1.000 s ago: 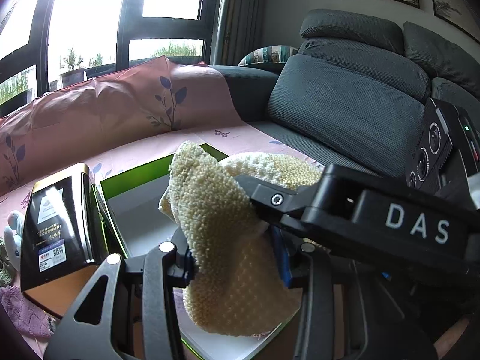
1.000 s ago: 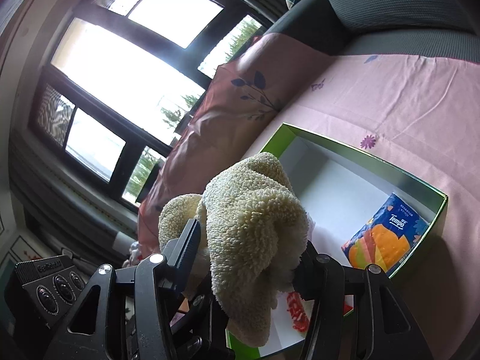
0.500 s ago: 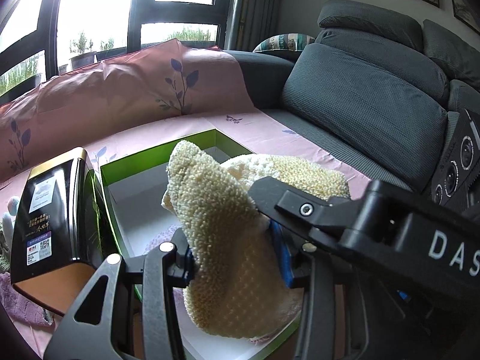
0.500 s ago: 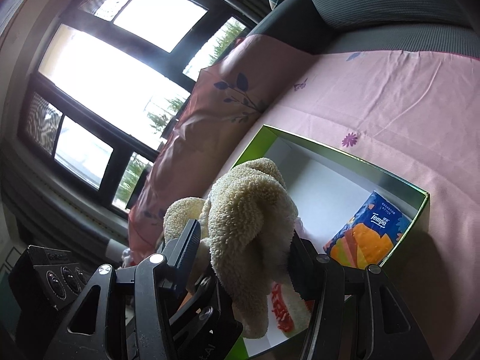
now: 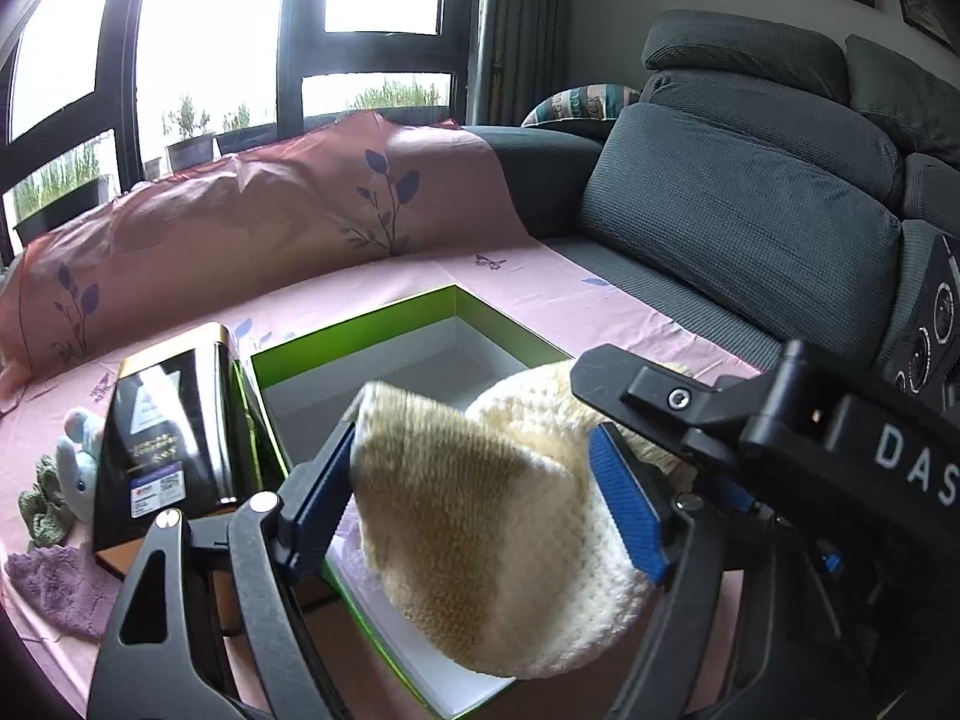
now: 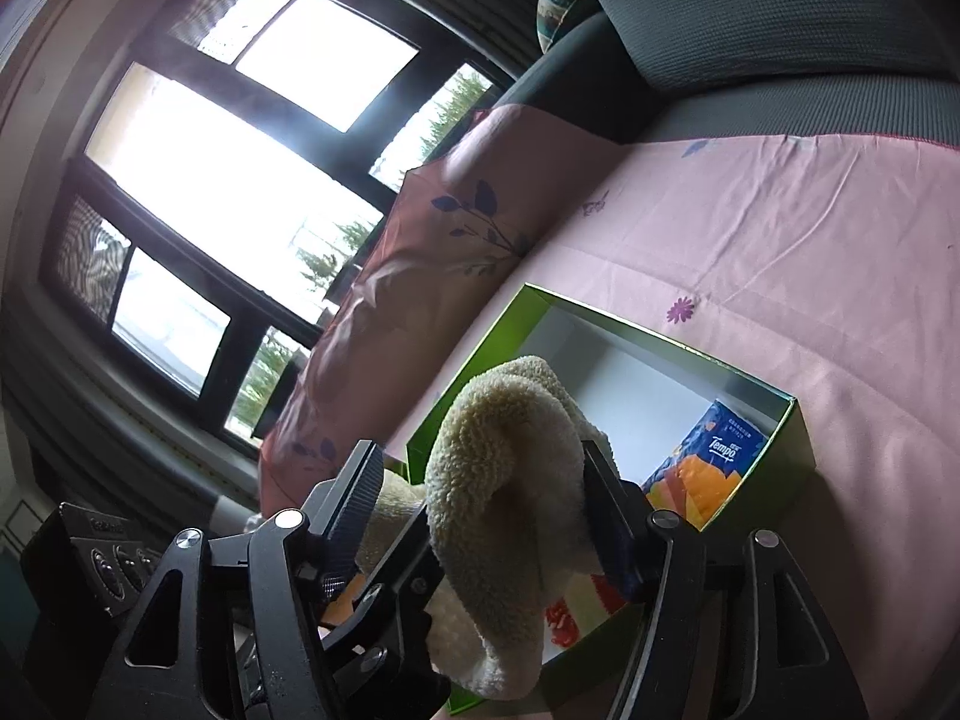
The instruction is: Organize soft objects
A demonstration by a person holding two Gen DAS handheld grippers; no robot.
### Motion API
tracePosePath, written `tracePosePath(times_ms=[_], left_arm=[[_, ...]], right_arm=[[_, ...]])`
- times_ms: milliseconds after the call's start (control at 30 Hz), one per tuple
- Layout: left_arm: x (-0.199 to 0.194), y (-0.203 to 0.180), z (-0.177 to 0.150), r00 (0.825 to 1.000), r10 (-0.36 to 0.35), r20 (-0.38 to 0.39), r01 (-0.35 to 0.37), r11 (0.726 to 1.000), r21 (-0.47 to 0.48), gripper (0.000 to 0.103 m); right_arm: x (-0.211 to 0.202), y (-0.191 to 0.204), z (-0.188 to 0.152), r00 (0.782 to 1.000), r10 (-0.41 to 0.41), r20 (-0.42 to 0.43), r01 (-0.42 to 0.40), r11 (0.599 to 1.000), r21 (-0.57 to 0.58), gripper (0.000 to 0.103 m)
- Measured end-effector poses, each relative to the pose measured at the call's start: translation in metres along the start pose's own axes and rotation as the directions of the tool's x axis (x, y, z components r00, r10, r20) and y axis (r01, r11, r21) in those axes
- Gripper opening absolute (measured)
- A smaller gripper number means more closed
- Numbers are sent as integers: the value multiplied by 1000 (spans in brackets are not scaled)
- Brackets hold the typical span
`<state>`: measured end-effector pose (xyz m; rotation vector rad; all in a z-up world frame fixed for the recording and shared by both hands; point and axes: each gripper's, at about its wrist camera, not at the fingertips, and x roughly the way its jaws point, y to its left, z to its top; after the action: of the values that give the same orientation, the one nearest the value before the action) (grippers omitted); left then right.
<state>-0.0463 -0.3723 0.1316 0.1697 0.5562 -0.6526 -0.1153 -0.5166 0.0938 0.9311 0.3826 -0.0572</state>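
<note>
Both grippers are opening right now. Your left gripper (image 5: 474, 492) is spreading its blue-padded fingers (image 5: 630, 510) around the cream knit cloth (image 5: 510, 546); pads are looking clear of the fabric on the right side, left side is blurred, so contact there is hard to call. Your right gripper (image 6: 486, 516) is also widening, with the same cloth (image 6: 510, 480) draped between its fingers (image 6: 606, 516) and brushing the right one.

Cloth is looking fluffy, loop-textured, off-white with a yellower shaded face, folded into a limp bunch. It is hanging over the open green box (image 5: 420, 312) with the white interior, lower end sagging into it.

Box is sitting on the pink sheet (image 6: 780, 228), with a Tempo tissue pack (image 6: 708, 462) leaning in one corner and a black tin (image 5: 168, 438) just beside it.
</note>
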Motion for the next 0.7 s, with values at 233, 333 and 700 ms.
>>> tracePosePath(times_ms=[233,333,700], left_arm=[[-38,6,-10,996,34,86,-41,995,86,101],[-54,20,-12,996,10,89,-14,999,39,102],[-115,87,-30,994,60,93,-50,993,-104,102]], right_arm=[[-6,9,-6,998,-58,11,59,997,-47,76],[-8,15,-9,998,-64,8,64,996,-57,76],[-21,49,-30,998,-47,32,51,985,-163,86]])
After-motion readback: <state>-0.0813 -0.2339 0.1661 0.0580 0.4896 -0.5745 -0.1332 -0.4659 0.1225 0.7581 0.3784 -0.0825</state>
